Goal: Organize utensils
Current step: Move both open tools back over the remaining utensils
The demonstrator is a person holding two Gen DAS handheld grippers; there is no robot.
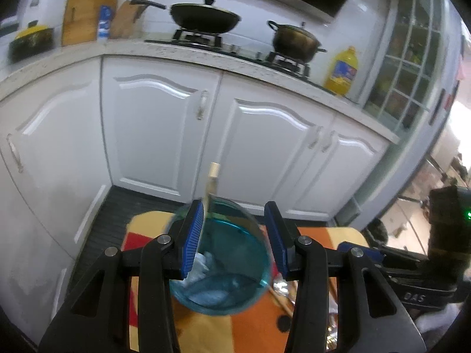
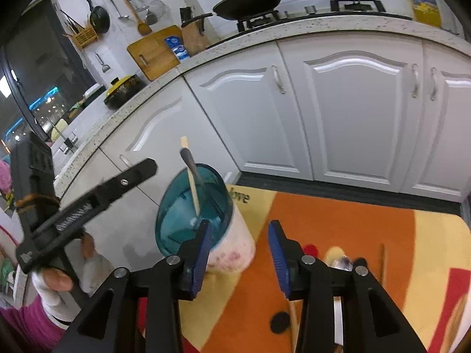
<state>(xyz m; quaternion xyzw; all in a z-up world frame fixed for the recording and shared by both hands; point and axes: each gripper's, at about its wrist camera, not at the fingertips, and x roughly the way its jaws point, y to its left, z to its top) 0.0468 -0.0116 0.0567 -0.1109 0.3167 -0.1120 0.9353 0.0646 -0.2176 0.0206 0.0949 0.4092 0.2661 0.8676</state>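
Observation:
A blue-rimmed cup [image 1: 223, 259] with a white, pink-patterned body [image 2: 232, 247] stands on the orange and yellow mat [image 2: 338, 223]. It holds a wooden chopstick [image 2: 192, 182] and a grey-handled utensil [image 2: 188, 158]; the chopstick also shows in the left wrist view [image 1: 212, 182]. My left gripper [image 1: 235, 235] is open, its blue pads on either side of the cup's rim. My right gripper [image 2: 241, 253] is open and empty, just right of the cup. More utensils [image 2: 338, 260] lie on the mat behind the right gripper.
White cabinet doors [image 1: 164, 123] face the mat across a dark floor strip. The counter above carries a wok [image 1: 204, 17], a pot [image 1: 295, 41], an oil bottle [image 1: 343, 72], cutting board [image 1: 85, 14] and knife block. The mat's front holds a chopstick [image 1: 281, 300].

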